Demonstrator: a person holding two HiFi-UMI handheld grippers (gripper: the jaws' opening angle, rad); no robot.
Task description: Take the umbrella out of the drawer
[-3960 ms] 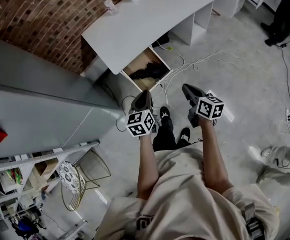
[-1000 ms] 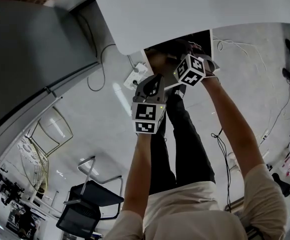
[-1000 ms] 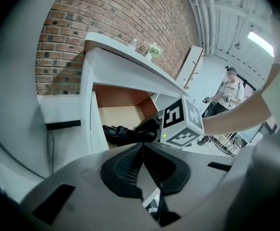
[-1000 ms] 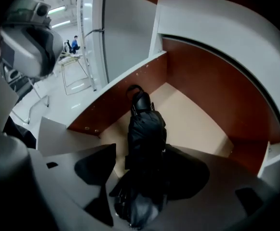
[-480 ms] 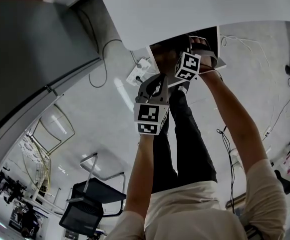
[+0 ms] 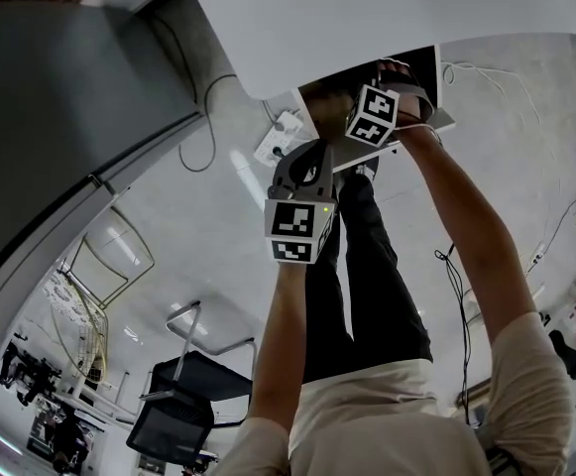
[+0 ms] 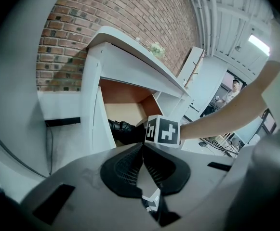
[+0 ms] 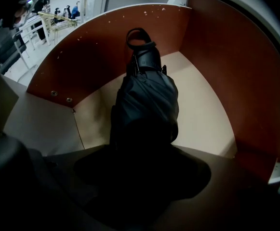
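The drawer (image 6: 414,75) under the white desk (image 6: 367,8) stands pulled out. In it lies the folded black umbrella (image 8: 147,100), its strap loop (image 8: 139,36) toward the far wall. My right gripper (image 8: 142,150) reaches steeply down into the drawer, jaws wide open, with the umbrella's near end running in between them; only its marker cube (image 6: 372,115) shows in the head view. My left gripper (image 6: 307,155) hangs outside the drawer front, shut and empty (image 7: 142,150), and sees the umbrella (image 7: 123,129) past the drawer side.
A power strip (image 6: 280,137) and cables lie on the concrete floor by the desk leg. A grey cabinet (image 6: 59,117) stands at the left, a black chair (image 6: 183,415) and a wire stool (image 6: 109,256) behind. A brick wall (image 7: 130,13) backs the desk.
My right gripper has sunk deeper into the drawer toward the umbrella and turned more steeply down. The left gripper has stayed almost still.
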